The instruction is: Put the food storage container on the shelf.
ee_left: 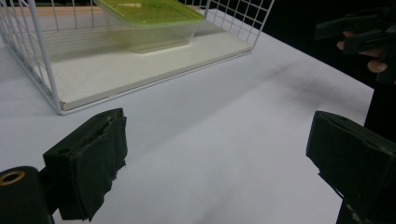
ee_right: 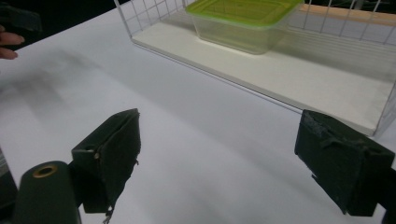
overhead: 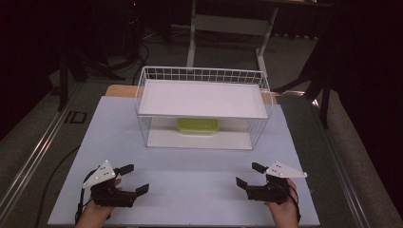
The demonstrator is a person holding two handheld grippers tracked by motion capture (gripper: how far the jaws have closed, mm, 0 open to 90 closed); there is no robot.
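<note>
The white shelf [overhead: 202,99] hides most of the green-lidded container [overhead: 198,126] from above.

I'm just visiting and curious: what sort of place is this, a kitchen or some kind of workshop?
Probably a lab or recording studio, not a kitchen. A white table stands in a dark room with cables on the floor, a wire shelf basket holds one green-lidded container, and each hand holds a black tool, left and right.

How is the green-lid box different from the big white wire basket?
The clear box has see-through plastic walls; the wire basket has walls of open white mesh. The box is small and has a green lid; the basket is much bigger and holds a white shelf near its top. The box sits inside the basket, under that shelf. Both are rectangular.
</note>
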